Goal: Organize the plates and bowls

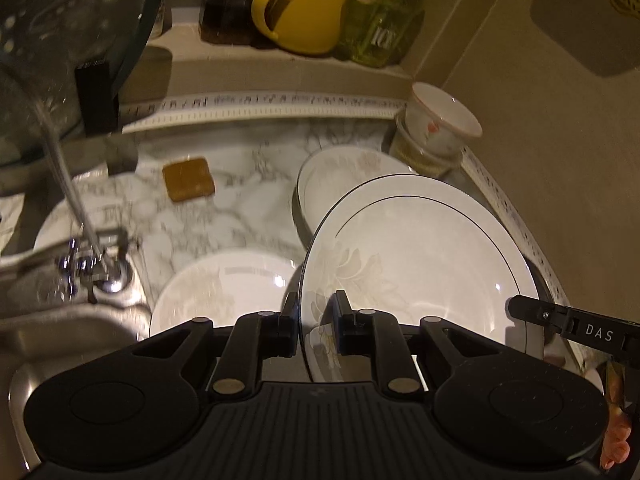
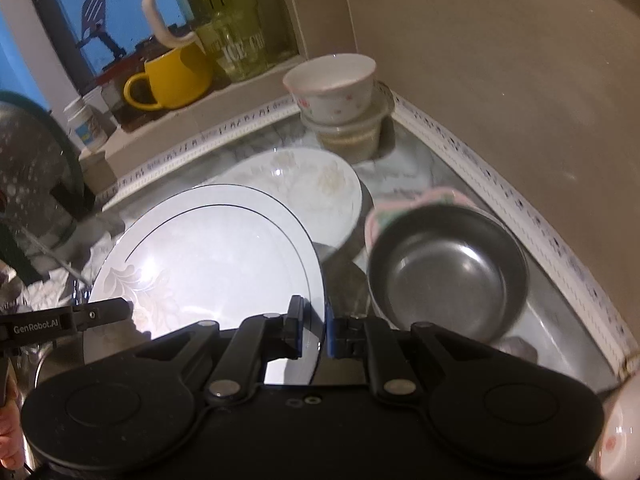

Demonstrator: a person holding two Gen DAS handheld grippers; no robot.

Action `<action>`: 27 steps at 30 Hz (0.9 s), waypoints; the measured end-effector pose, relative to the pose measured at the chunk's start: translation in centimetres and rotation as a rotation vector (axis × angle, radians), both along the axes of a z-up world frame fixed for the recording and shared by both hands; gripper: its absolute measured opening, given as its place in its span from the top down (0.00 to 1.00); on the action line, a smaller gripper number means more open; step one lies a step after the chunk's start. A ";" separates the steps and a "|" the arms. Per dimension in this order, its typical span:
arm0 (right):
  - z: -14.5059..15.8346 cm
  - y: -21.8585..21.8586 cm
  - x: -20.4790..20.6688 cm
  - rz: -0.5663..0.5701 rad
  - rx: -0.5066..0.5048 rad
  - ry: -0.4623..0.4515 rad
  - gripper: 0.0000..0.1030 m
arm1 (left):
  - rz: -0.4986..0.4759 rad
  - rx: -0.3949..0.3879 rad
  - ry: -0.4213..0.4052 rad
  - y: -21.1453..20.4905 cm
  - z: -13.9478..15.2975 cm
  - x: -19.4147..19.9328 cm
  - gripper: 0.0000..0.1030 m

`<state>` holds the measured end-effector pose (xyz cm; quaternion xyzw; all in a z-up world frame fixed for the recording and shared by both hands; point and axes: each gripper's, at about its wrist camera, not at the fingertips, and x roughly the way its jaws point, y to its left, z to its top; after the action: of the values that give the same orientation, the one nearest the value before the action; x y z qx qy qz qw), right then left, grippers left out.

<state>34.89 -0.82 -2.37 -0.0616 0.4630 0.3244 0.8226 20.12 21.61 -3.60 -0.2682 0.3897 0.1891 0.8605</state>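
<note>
Both grippers are shut on the same large white plate with a thin dark ring and pale flower print (image 1: 416, 256) (image 2: 208, 264). My left gripper (image 1: 318, 312) clamps its left rim and my right gripper (image 2: 316, 328) clamps its right rim, holding it above the marble counter. Behind it lies an oval white floral plate (image 1: 344, 176) (image 2: 312, 184). Another white plate (image 1: 224, 284) lies lower left. A small flowered bowl (image 1: 444, 116) (image 2: 332, 88) sits stacked on a clear container in the corner. A dark metal bowl (image 2: 448, 272) sits to the right.
A steel sink (image 1: 60, 344) and tap (image 1: 84, 264) are at left, with a colander (image 1: 60, 40) above. A brown sponge (image 1: 188, 179) lies on the counter. A yellow mug (image 1: 300, 16) and green jug (image 1: 384, 20) stand on the ledge. A pink cloth (image 2: 424, 200) lies behind the metal bowl.
</note>
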 end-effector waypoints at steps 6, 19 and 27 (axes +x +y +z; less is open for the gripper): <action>0.4 2.1 2.7 -0.005 0.011 -0.009 0.88 | 0.009 0.030 -0.014 2.0 0.5 3.0 0.85; -2.1 6.3 7.9 -0.014 -0.023 0.024 0.88 | 0.030 0.019 0.006 5.6 -2.6 8.8 0.85; -3.9 7.5 10.0 -0.026 -0.044 0.049 0.88 | 0.031 0.010 0.025 6.9 -4.2 11.2 0.85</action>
<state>44.85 6.68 -6.29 -0.0660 0.4908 0.3049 0.8135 31.35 28.55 -7.84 -0.2677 0.3952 0.2074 0.8539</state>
